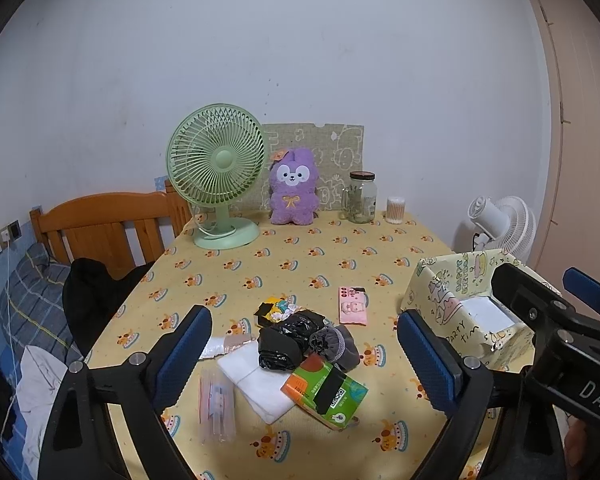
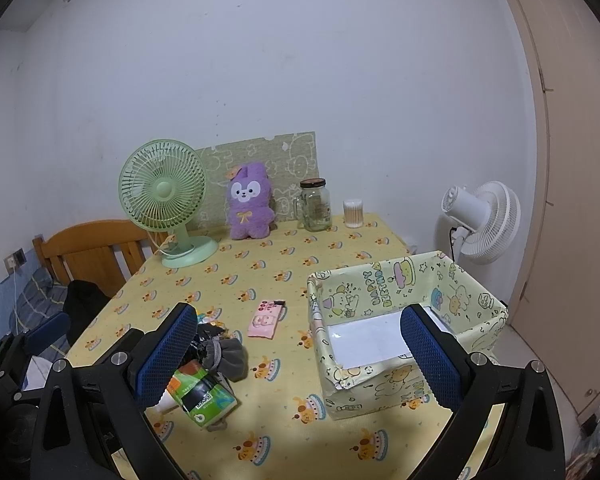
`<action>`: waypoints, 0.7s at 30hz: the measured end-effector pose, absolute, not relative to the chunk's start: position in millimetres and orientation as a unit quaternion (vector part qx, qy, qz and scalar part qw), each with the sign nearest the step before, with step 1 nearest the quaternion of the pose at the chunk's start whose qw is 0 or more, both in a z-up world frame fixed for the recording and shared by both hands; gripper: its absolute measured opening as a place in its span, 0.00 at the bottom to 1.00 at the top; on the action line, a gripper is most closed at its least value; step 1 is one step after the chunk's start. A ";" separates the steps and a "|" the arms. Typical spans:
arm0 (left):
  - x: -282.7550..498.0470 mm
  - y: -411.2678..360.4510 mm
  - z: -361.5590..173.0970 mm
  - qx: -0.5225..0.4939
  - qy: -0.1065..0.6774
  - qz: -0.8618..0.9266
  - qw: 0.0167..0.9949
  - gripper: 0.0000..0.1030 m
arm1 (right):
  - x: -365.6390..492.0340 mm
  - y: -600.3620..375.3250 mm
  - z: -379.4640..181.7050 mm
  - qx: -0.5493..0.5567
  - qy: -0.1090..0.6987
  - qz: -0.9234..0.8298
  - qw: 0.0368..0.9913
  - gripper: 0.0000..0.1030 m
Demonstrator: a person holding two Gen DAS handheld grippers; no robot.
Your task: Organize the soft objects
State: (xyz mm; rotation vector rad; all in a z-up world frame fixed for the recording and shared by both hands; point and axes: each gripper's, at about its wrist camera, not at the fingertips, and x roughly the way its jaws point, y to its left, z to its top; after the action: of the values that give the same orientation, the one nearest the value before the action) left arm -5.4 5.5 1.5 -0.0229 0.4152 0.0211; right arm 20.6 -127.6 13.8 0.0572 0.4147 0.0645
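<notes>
While both grippers hang above the near edge of the worktop, nothing is in hand: the left gripper has its jaws spread wide and empty, and so does the right gripper. Lower centre of the left view, the soft things lie heaped together: a white cloth, black bags, grey socks and a green tissue pack, with a pink pack just beyond, apart. Right of them stands the paper-wrapped box, open-topped and seemingly bare inside, likely the bin for all this. The left jaws frame the heap, so a first pick looks near; the right gripper waits by the box.
</notes>
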 end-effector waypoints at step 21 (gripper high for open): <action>8.8 17.3 -34.8 0.005 0.246 0.021 0.969 0.81 | 44.4 -92.2 -28.3 0.019 0.252 0.074 0.965 0.93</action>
State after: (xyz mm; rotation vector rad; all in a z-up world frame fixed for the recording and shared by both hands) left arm 8.8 17.3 -34.8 0.0099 0.4974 0.0416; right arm 44.4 -92.2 -28.3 0.0390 0.5101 0.1490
